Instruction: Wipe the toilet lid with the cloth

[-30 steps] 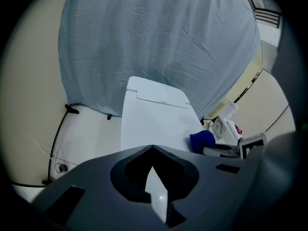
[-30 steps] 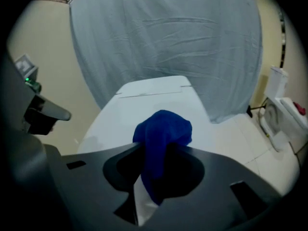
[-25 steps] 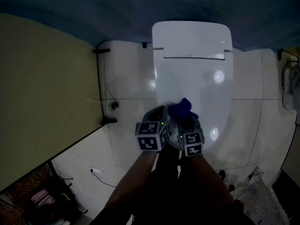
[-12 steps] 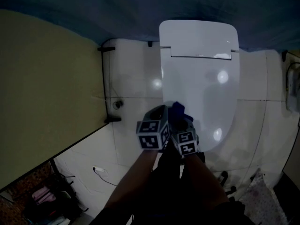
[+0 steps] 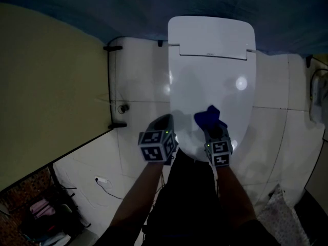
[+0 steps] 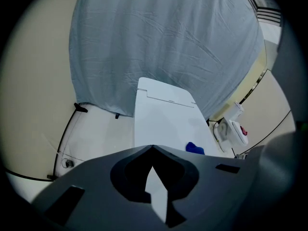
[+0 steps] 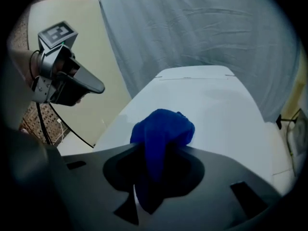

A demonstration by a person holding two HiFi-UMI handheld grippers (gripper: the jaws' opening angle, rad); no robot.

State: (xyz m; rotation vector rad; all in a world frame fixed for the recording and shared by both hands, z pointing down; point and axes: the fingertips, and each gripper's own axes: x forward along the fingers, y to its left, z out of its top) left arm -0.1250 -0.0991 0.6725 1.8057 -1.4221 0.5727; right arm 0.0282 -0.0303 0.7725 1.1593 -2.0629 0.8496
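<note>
The white toilet lid point(image 5: 211, 81) is down, its front end nearest me. My right gripper point(image 5: 214, 128) is shut on a bunched blue cloth point(image 5: 209, 118) over the lid's front right part. In the right gripper view the cloth point(image 7: 161, 131) bulges out between the jaws above the lid point(image 7: 211, 105). My left gripper point(image 5: 166, 124) hangs by the lid's front left edge, shut with nothing in it. It shows in the right gripper view as the left gripper point(image 7: 91, 86), off the lid's side. The left gripper view has the lid point(image 6: 163, 121) and the cloth point(image 6: 194, 148) ahead.
White floor tiles point(image 5: 138, 91) surround the toilet. A beige wall point(image 5: 46, 96) runs along the left, with a black door frame point(image 5: 108, 86) at its foot. A blue-grey curtain point(image 6: 159, 47) hangs behind the tank. A white cable point(image 5: 105, 183) lies on the floor at lower left.
My right gripper has carried the cloth rightward across the lid's front. The two grippers, side by side before, are now apart. The left one has drifted slightly left.
</note>
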